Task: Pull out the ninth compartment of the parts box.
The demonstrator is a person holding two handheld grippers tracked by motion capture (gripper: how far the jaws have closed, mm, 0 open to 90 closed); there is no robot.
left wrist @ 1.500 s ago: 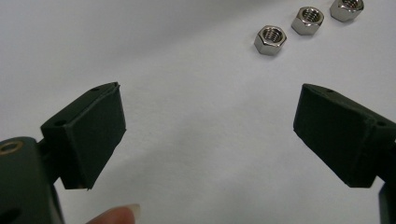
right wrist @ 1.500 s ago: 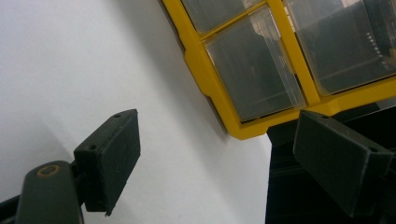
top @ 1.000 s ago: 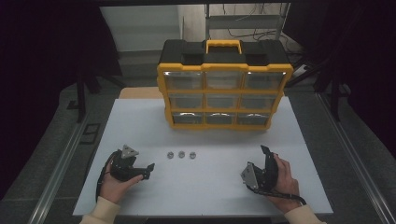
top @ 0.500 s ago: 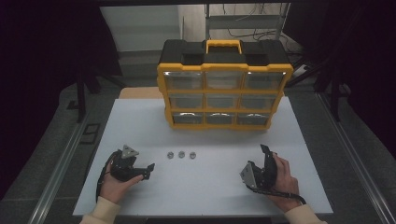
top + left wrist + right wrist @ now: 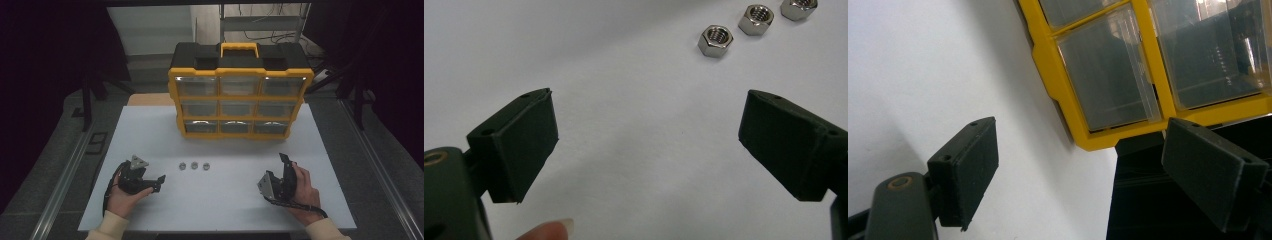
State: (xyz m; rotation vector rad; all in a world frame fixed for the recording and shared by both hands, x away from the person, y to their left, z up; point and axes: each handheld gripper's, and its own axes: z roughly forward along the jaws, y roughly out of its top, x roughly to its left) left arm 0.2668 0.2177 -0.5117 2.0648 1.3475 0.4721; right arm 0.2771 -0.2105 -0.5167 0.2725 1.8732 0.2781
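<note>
Three steel hex nuts (image 5: 194,165) lie in a short row on the white table (image 5: 225,150), in front of a yellow and black organizer case (image 5: 240,95) with clear drawers. My left gripper (image 5: 159,183) rests at the front left, open, its jaws pointing toward the nuts (image 5: 715,40) and holding nothing. At the front right my right gripper (image 5: 286,162) is also open and holds nothing. It is turned on its side and looks at the case's corner drawers (image 5: 1108,75).
The case stands upright at the table's far middle, its yellow handle (image 5: 239,49) on top. A metal rail (image 5: 65,175) runs along the table's left side and another (image 5: 380,170) along its right. Dark floor surrounds the table.
</note>
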